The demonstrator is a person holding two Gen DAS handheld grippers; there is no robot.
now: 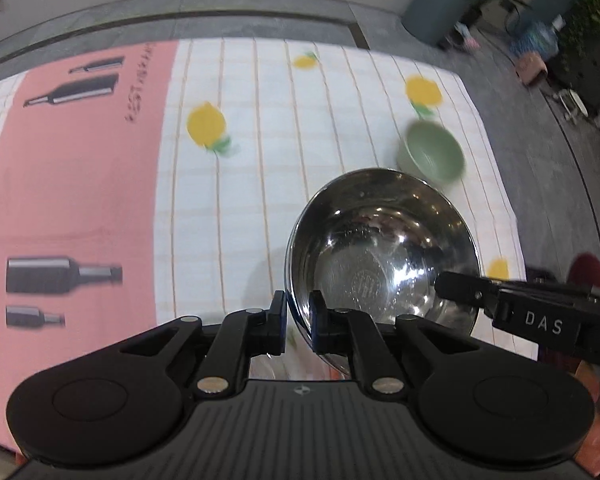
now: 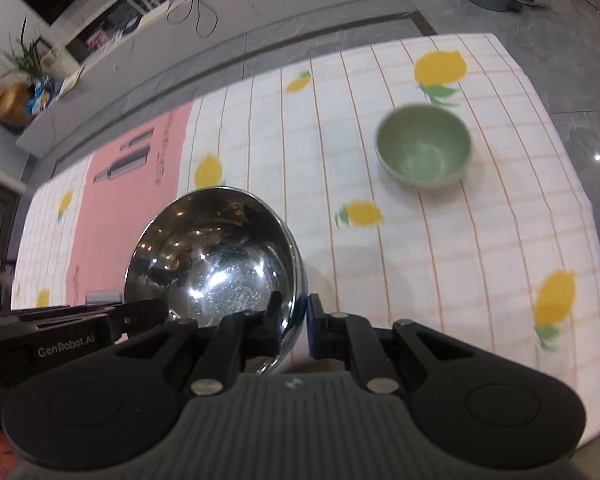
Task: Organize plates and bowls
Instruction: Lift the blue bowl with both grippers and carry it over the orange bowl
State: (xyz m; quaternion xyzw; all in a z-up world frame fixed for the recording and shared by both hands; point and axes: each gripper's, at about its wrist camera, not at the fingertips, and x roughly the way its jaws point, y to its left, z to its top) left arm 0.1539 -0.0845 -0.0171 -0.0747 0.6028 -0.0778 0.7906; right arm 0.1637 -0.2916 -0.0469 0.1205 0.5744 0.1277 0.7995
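Note:
A shiny steel bowl is held above the table, and both grippers grip it. My left gripper is shut on its left rim, one finger inside and one outside. My right gripper is shut on its right rim; the bowl fills the left of the right wrist view. The right gripper reaches in from the right in the left wrist view. A small green bowl stands upright and empty on the cloth beyond, also in the left wrist view.
The table carries a white checked cloth with lemons and a pink placemat with bottle prints. A grey bin stands on the floor past the far edge. The table's right edge drops to grey floor.

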